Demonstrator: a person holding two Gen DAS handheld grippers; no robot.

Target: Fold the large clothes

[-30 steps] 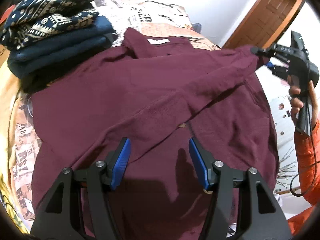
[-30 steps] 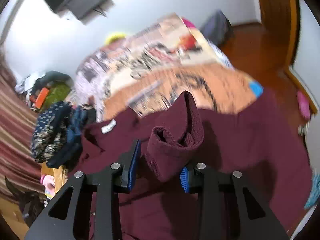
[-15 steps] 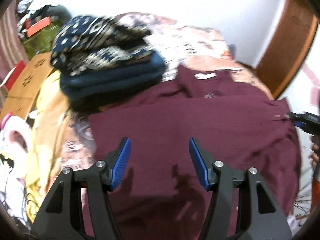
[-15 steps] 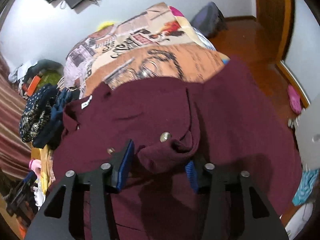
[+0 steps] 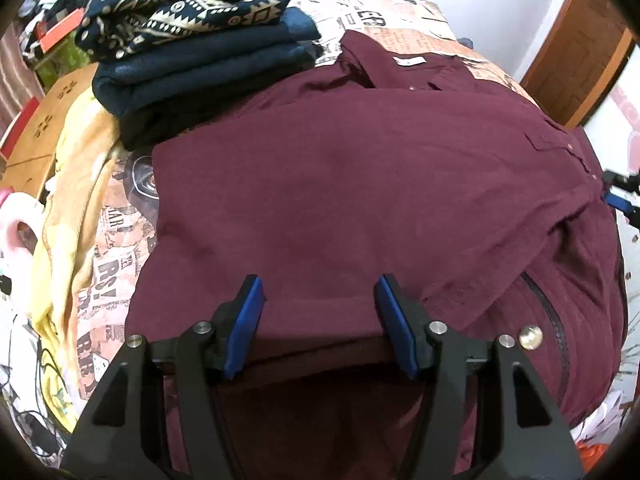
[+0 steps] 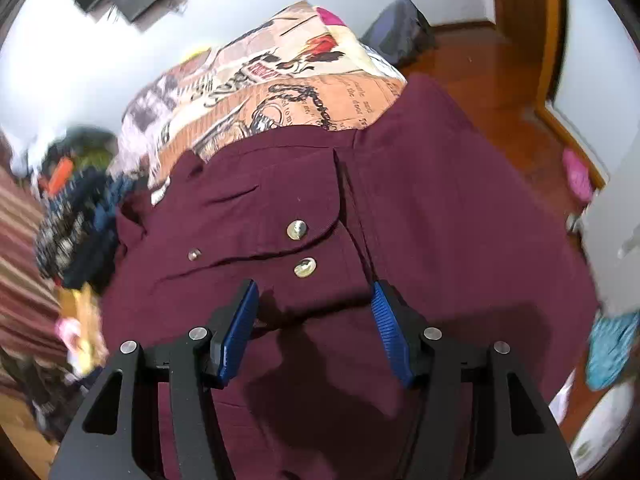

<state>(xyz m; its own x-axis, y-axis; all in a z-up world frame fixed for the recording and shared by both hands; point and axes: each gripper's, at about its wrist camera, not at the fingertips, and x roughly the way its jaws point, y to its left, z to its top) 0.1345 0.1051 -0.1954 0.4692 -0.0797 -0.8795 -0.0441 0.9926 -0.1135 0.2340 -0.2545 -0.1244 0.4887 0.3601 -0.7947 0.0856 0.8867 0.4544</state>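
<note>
A large maroon jacket (image 5: 360, 184) lies spread on the bed, its collar with a white label (image 5: 408, 61) at the far end. A sleeve lies folded across its body, with the buttoned cuff (image 6: 304, 248) near its right side. My left gripper (image 5: 318, 320) is open and empty, low over the jacket's near part. My right gripper (image 6: 316, 320) is open and empty just behind the cuff; its tip also shows in the left wrist view (image 5: 620, 196) at the jacket's right edge.
A stack of folded dark blue and patterned clothes (image 5: 192, 36) sits at the far left on the printed bedsheet (image 5: 116, 240). A yellow cloth (image 5: 72, 184) lies at the left. Wooden floor (image 6: 520, 92) and a door (image 5: 580, 40) are to the right.
My right gripper carried the sleeve cuff across and down onto the jacket, then opened and let it go. My left gripper stayed open and moved lower over the jacket.
</note>
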